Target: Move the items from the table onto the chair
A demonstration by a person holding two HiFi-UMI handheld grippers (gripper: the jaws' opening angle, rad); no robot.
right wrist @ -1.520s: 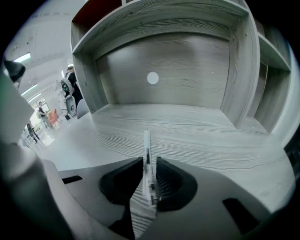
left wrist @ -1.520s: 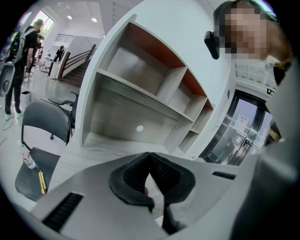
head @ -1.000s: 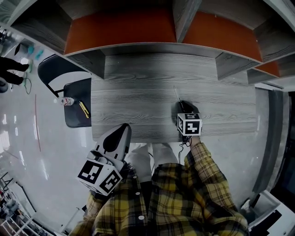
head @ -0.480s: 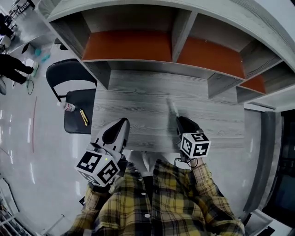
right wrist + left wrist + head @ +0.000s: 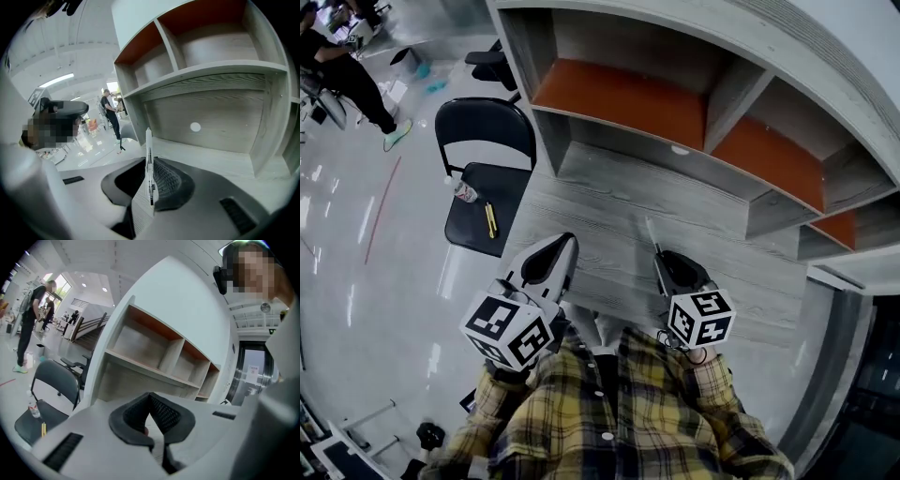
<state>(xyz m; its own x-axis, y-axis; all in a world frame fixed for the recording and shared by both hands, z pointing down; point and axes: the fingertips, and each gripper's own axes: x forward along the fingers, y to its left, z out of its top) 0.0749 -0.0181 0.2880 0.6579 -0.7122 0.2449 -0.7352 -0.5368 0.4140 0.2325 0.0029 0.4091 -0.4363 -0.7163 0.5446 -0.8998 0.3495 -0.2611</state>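
Bottle [image 5: 465, 190], yellow pen [image 5: 490, 220] already on chair [image 5: 478, 234]. Right hand-held gripper [image 5: 660, 256] grasps white pen [image 5: 651, 231] over tabletop [image 5: 609, 211], probably last item; left hand-held gripper [image 5: 568, 240] clenched, empty.

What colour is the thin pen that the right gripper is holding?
White. The pen shows best in the right gripper view.

Grey shelving [image 5: 619, 98], bystander [image 5: 356, 84], glossy floor [image 5: 375, 309]

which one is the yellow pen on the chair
Find the black chair left of the grey table. On its seat lie two things: the yellow pen is the long thin one, beside a stubby small bottle.
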